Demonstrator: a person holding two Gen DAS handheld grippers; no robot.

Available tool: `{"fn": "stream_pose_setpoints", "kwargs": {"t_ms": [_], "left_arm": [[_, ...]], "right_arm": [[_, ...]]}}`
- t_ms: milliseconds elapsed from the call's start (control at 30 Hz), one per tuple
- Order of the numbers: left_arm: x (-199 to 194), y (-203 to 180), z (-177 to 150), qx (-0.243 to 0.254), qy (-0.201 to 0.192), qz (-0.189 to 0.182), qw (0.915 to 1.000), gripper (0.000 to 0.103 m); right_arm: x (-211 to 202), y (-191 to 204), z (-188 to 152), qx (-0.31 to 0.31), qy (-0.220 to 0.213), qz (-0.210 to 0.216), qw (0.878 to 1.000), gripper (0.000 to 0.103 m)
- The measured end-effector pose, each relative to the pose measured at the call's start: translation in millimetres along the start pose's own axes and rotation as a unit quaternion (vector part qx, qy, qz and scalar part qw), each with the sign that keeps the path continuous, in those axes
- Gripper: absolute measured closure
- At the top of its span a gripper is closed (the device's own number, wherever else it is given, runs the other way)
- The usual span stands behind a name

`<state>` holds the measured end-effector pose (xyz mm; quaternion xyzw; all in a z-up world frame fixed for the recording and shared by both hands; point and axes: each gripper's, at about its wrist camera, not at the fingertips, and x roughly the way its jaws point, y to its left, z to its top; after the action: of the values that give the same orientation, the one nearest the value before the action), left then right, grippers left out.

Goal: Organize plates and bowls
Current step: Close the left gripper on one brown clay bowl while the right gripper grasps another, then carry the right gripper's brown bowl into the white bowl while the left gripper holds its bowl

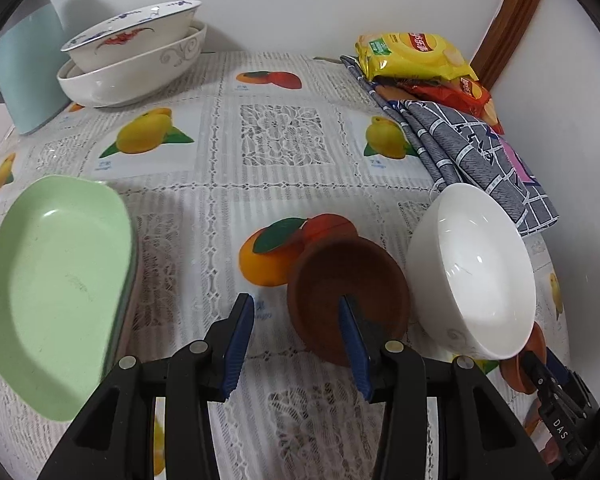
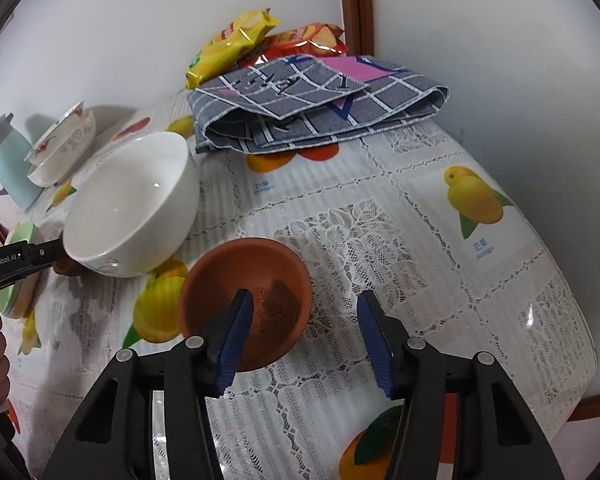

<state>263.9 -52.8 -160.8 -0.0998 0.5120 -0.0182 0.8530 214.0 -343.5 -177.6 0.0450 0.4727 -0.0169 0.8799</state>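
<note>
Two small brown bowls sit on the fruit-print tablecloth with a white bowl (image 1: 472, 272) (image 2: 132, 204) between them. My left gripper (image 1: 295, 300) is open astride the near rim of one brown bowl (image 1: 348, 280): its right finger is inside the bowl, its left finger outside, and the pads are not pressing. My right gripper (image 2: 305, 296) is open over the other brown bowl (image 2: 260, 276), left finger inside, right finger outside its rim. In the left wrist view that bowl (image 1: 520, 368) is mostly hidden behind the white bowl.
A stack of green plates (image 1: 56, 272) lies at the left. A floral bowl nested in a white bowl (image 1: 132, 40) and a pale blue jug (image 1: 28, 68) stand at the back left. A grey checked cloth (image 2: 312, 104) and snack packets (image 2: 232, 48) lie by the wall.
</note>
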Motion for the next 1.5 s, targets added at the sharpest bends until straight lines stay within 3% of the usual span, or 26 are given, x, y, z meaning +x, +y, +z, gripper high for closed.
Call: {"fn": "stream_pose_setpoints", "kwargs": {"t_ms": [133,367,500,567,633,700,967,1167,1500], "left_arm": [[10,-7,2,0.012,0.008,-0.002,0.9999,0.062],[18,-7,6,0.013,0.002,-0.003,0.9999,0.062],[21,-7,8,0.015,-0.001,-0.001,0.9999,0.071],[22,-7,8,0.019,-0.003,0.001,0.9998,0.08],[22,-8,8,0.025,-0.004,0.001,0.9997,0.082],[21,-9,8,0.028,-0.005,0.0,0.9996,0.085],[9,-4,2,0.027,-0.005,-0.013,0.9995,0.094],[-9,-11,-5,0.054,-0.016,-0.014,0.9983,0.094],[-30,-5,-12,0.048,-0.02,-0.024,0.9984,0.094]], "right_arm": [[7,-3,1,0.007,0.007,-0.001,1.0,0.055],[10,0,2,0.001,0.003,-0.005,1.0,0.055],[12,2,4,0.001,0.002,-0.01,1.0,0.055],[12,0,4,0.007,-0.004,-0.012,1.0,0.062],[13,1,4,0.001,-0.008,-0.006,1.0,0.078],[13,5,5,-0.008,-0.009,0.001,1.0,0.085],[7,6,5,0.01,-0.018,0.008,1.0,0.092],[-4,8,1,0.012,-0.027,0.005,1.0,0.093],[-18,9,-3,0.027,-0.033,0.016,0.999,0.093]]}}
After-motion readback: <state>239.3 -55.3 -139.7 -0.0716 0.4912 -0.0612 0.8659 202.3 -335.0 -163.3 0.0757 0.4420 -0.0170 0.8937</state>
